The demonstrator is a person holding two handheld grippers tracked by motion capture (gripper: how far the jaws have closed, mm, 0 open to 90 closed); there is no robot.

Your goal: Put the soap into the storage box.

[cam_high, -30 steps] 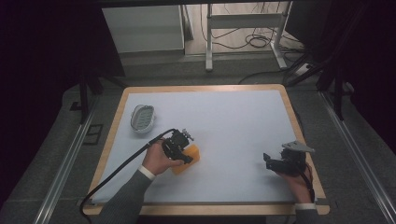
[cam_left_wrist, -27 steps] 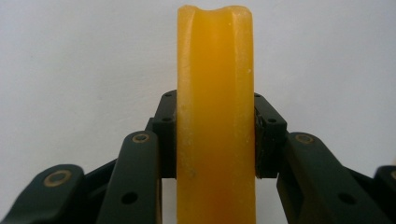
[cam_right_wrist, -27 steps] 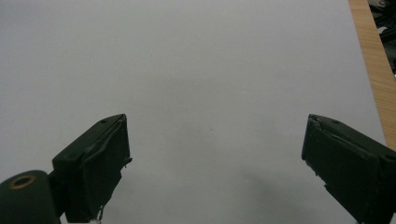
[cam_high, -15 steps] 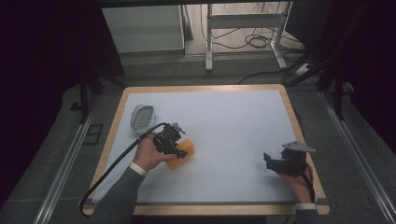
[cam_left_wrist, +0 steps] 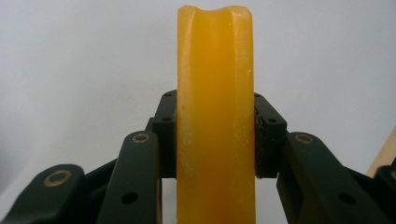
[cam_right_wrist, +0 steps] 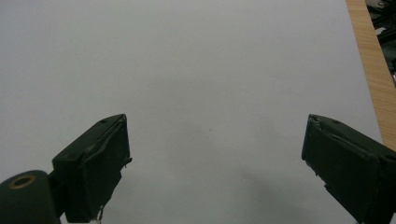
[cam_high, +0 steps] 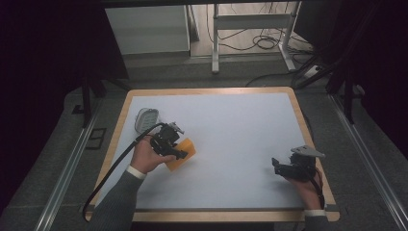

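High view, over a white-topped table (cam_high: 231, 130) with a wooden rim: two hand-held grippers, one orange sponge and one small grey dish are at work or at rest on the surface. At about 8 o'clock on the table, the left gripper (cam_high: 179, 153) holds the orange sponge (cam_high: 184, 153) — its jaws pinch the block from both sides, the sponge sticking out past the tips toward 4 o'clock. The grey dish (cam_high: 146, 119) lies just beyond the left hand (cam_high: 146, 156), toward 10 o'clock, near the table's left edge and apart from the sponge. At about 4 o'clock, well apart from all this, the right gripper (cam_high: 276, 166) sits low over the bare top, pointing toward 9 o'clock, held by the right hand (cam_high: 305, 185).

Left gripper view: the sponge (cam_left_wrist: 215, 116) stands edge-on between the two black jaws, pressed on both flat faces, with its upper part rising well past the pads.

Right gripper view: the right gripper (cam_right_wrist: 215, 158) has its jaws spread wide — nothing between them but white tabletop (cam_right_wrist: 187, 70).
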